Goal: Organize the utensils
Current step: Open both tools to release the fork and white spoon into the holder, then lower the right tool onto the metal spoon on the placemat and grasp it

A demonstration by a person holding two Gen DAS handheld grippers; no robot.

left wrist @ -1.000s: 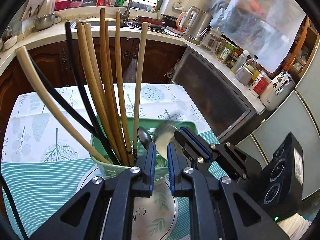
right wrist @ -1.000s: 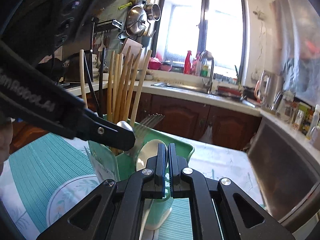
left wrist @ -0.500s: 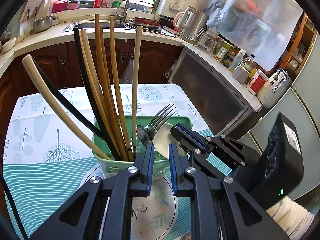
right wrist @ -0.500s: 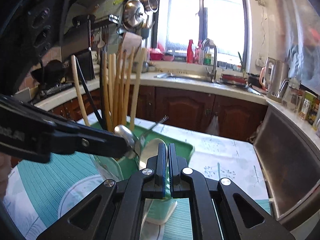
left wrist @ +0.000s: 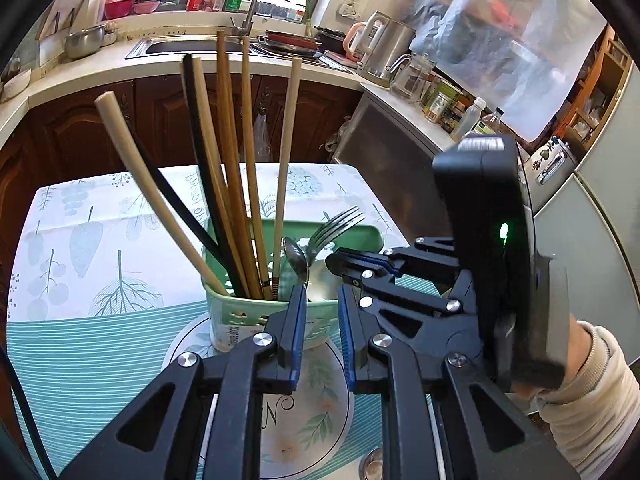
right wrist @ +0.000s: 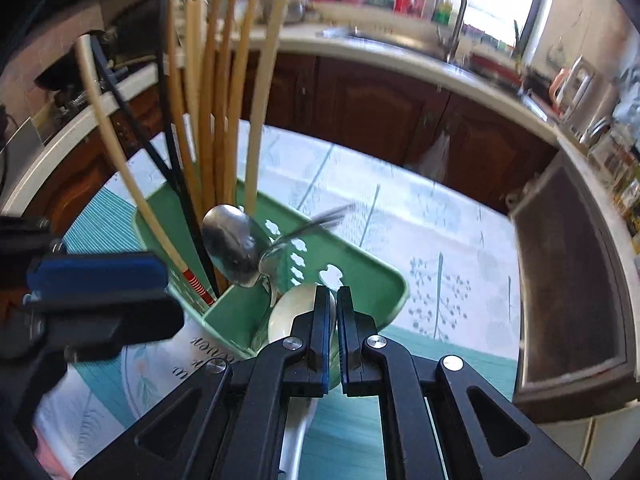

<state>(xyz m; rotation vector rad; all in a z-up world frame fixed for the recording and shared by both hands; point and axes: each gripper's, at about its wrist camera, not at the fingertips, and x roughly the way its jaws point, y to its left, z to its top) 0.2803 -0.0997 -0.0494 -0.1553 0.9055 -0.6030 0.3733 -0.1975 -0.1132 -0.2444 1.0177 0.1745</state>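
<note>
The green utensil holder (left wrist: 256, 316) stood on a floral plate (left wrist: 312, 412) at the centre of the table, on the teal striped cloth (left wrist: 80, 344). Its left compartment held the chopsticks (left wrist: 230, 168), fanning up toward eleven and twelve o'clock — pale, brown and black ones together. The other compartment held a metal spoon (right wrist: 234, 246), a fork (left wrist: 334, 226) leaning toward one o'clock, and a white ceramic spoon (right wrist: 294, 310).

The left gripper (left wrist: 322, 320) hovered at six o'clock of the holder, its blue-padded jaws slightly parted with nothing between them. The right gripper (right wrist: 336, 336) came in from three o'clock over the white spoon's bowl — its jaws almost together, with no visible grip on anything. A cream sleeve (left wrist: 592, 392) showed behind it.
</note>
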